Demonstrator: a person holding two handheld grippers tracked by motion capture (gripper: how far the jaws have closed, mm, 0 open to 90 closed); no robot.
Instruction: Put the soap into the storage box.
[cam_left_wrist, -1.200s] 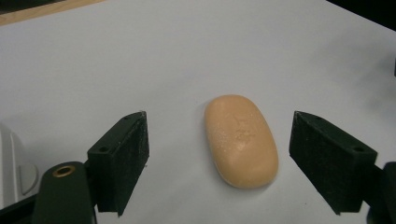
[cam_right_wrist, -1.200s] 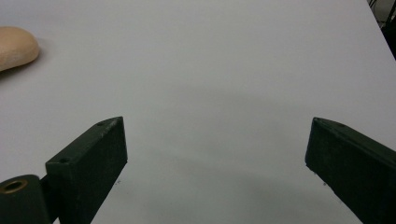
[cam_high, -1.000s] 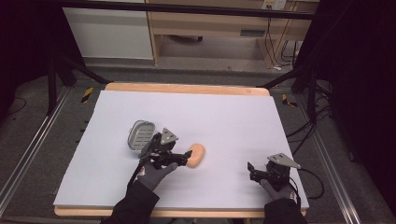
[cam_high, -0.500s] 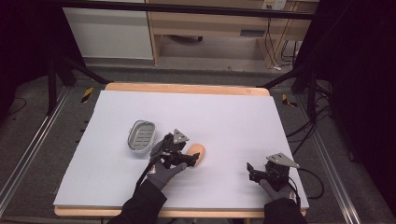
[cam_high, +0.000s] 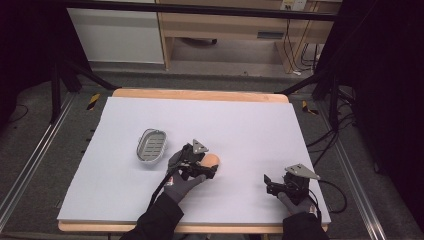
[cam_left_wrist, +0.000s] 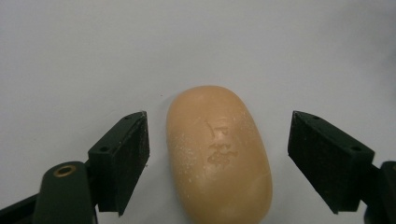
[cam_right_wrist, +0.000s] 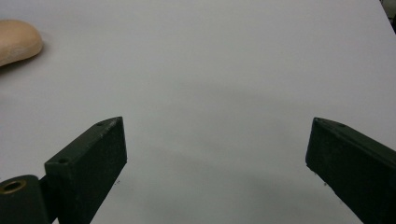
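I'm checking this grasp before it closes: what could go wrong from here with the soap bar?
1. The soap bar is rounded and smooth, so it may squirt out from the left hand-held gripper when the open jaws close.
2. It sits nearer one jaw, so that jaw may touch first and push or turn it on the white table cover.

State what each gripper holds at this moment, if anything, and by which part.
Nothing is held. The left gripper stands open around the soap bar, a jaw at each long side, not touching. The right gripper is open over bare table.
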